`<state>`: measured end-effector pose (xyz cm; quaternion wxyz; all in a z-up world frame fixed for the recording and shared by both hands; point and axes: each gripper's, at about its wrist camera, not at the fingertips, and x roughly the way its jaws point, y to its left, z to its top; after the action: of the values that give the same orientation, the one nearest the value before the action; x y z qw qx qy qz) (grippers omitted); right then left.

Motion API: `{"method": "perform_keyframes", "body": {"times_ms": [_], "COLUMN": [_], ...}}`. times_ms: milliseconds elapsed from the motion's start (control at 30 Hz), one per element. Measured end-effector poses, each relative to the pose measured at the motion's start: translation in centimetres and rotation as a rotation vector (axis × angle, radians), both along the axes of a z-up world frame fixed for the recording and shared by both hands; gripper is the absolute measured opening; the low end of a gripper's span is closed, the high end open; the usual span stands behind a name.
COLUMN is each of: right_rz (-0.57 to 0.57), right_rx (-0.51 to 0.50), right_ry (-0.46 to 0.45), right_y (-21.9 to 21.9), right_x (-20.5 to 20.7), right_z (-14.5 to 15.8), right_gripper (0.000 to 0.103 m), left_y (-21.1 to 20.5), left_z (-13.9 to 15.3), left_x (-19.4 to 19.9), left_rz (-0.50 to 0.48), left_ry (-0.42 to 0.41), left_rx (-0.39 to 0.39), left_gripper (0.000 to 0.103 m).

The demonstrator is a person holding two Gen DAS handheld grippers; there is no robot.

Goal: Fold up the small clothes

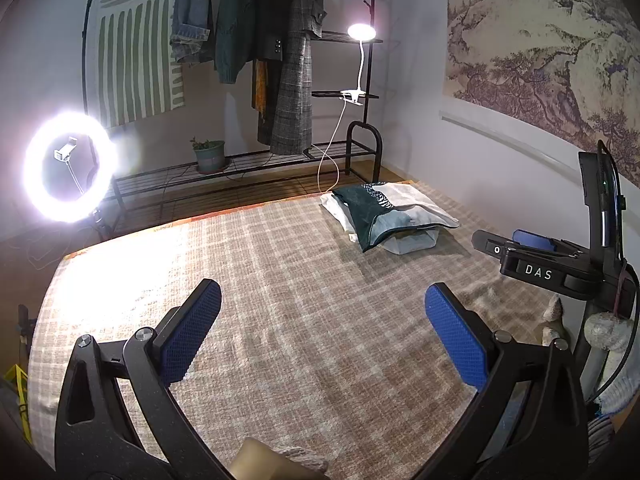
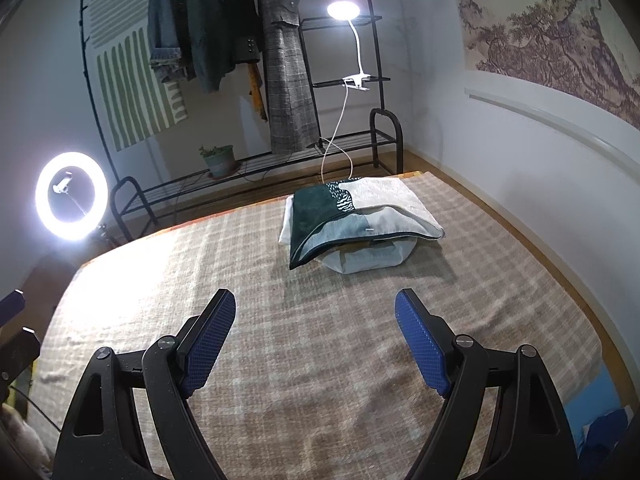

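Observation:
A stack of folded cloth, dark green and white on top with a pale bundle underneath, lies at the far side of the plaid beige bedcover. My left gripper hovers over bare bedcover with its blue pads spread wide and nothing between them. My right gripper is likewise open and empty, short of the stack. In the left wrist view the right gripper shows from the side at the right. A pale knitted piece hangs by it. The left gripper barely shows at the right wrist view's left edge.
A lit ring light stands left of the bed. Behind the bed, a black rack holds hanging coats, a potted plant and a clamp lamp. The wall with a painted landscape runs along the right.

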<state>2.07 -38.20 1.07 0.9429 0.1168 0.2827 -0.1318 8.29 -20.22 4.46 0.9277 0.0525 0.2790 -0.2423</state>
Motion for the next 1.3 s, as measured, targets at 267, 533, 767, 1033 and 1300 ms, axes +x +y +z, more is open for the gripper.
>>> {"method": "perform_keyframes", "body": {"times_ms": [267, 533, 767, 1033, 1300], "right_rz": [-0.002, -0.005, -0.004, -0.007, -0.006], "right_rx": [0.012, 0.026, 0.028, 0.027, 0.03], "right_ry": [-0.001, -0.006, -0.007, -0.008, -0.008], "right_y": [0.07, 0.24, 0.16, 0.24, 0.16], "right_x": [-0.06, -0.13, -0.14, -0.21, -0.2], "right_z": [-0.05, -0.1, -0.15, -0.14, -0.18], "right_gripper": [0.082, 0.082, 0.082, 0.082, 0.082], "left_y": [-0.09, -0.09, -0.18, -0.24, -0.25], "left_z": [-0.02, -0.03, -0.07, -0.08, -0.11], "left_x": [-0.07, -0.04, -0.14, -0.14, -0.18], "left_rz": [0.002, 0.001, 0.004, 0.005, 0.005], "left_ry": [-0.001, 0.0, -0.001, -0.003, -0.005], "left_rx": [-0.001, -0.001, -0.001, -0.002, -0.001], "left_gripper": [0.103, 0.103, 0.103, 0.103, 0.103]}}
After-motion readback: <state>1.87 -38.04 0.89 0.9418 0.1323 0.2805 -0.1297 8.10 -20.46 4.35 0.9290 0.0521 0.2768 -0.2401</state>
